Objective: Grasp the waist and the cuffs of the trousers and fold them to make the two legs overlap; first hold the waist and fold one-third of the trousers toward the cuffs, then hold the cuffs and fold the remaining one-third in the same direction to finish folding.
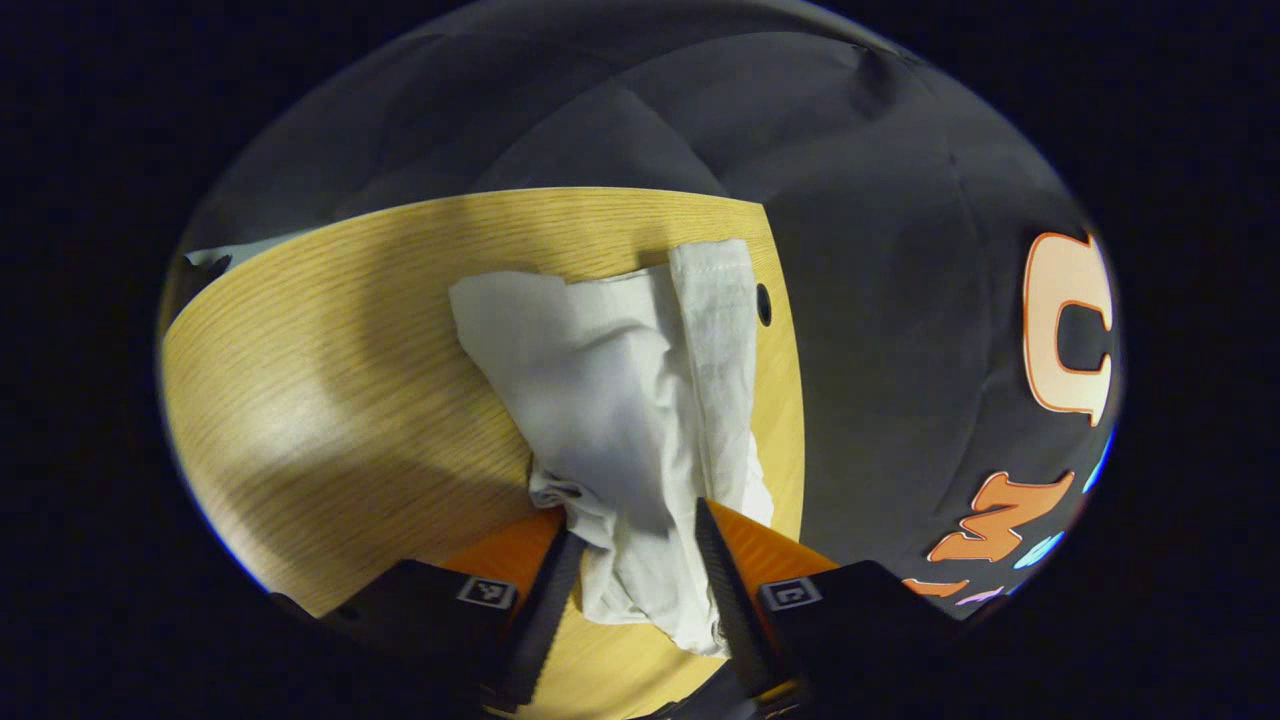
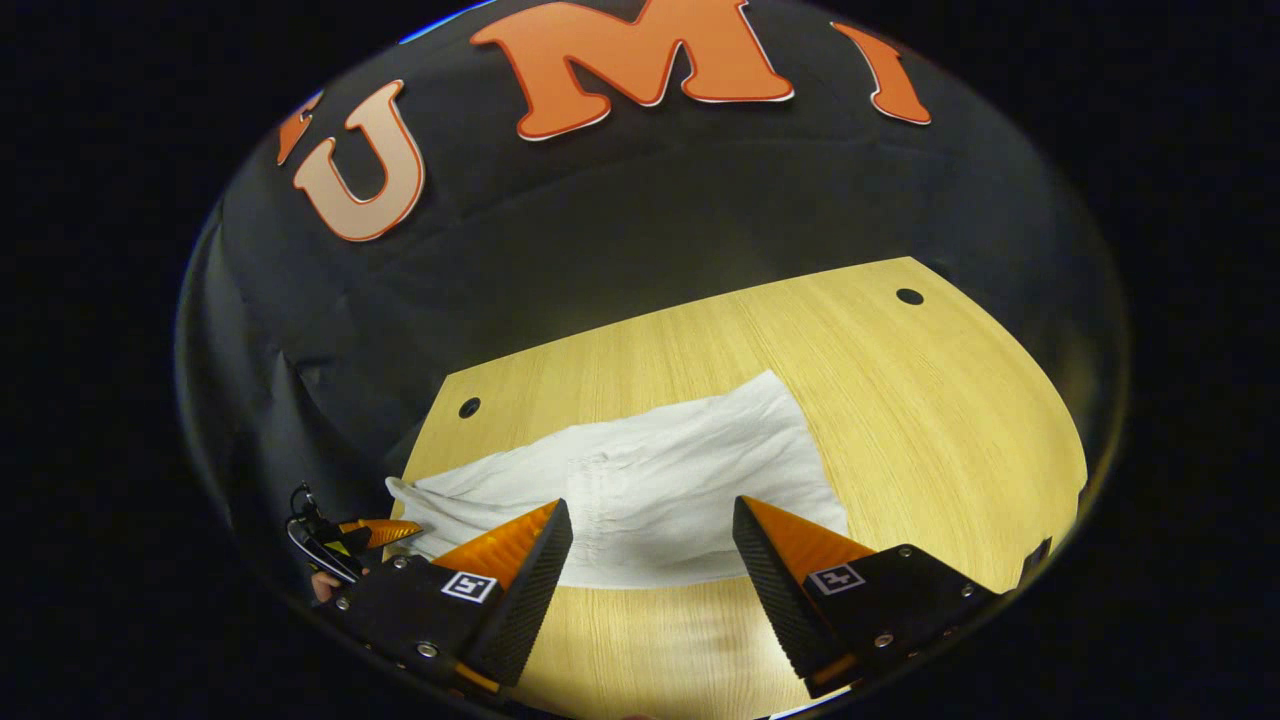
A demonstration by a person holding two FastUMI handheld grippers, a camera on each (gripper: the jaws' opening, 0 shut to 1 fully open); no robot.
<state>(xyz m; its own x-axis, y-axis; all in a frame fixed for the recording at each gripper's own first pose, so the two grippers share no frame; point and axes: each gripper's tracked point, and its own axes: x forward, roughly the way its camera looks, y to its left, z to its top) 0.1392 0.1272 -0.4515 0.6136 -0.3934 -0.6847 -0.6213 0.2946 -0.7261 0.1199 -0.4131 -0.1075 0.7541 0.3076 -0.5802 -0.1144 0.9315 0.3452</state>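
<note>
White trousers (image 2: 680,480) lie across the wooden table (image 2: 930,400). In the left gripper view the trousers (image 1: 610,400) narrow into a bunched end that runs down between my left gripper's (image 1: 635,530) fingers, and both fingers (image 1: 720,550) press against the gathered cloth. From the right gripper view that left gripper (image 2: 375,530) sits at the far left end of the garment. My right gripper (image 2: 650,525) hovers open over the near edge of the trousers' middle, with nothing between its fingers.
The table has small round holes near its corners (image 2: 909,296) (image 2: 469,407) (image 1: 764,304). Black booth cloth (image 2: 640,230) rises right behind the table's far edge. Bare wood (image 1: 300,400) stretches to the left of the trousers in the left gripper view.
</note>
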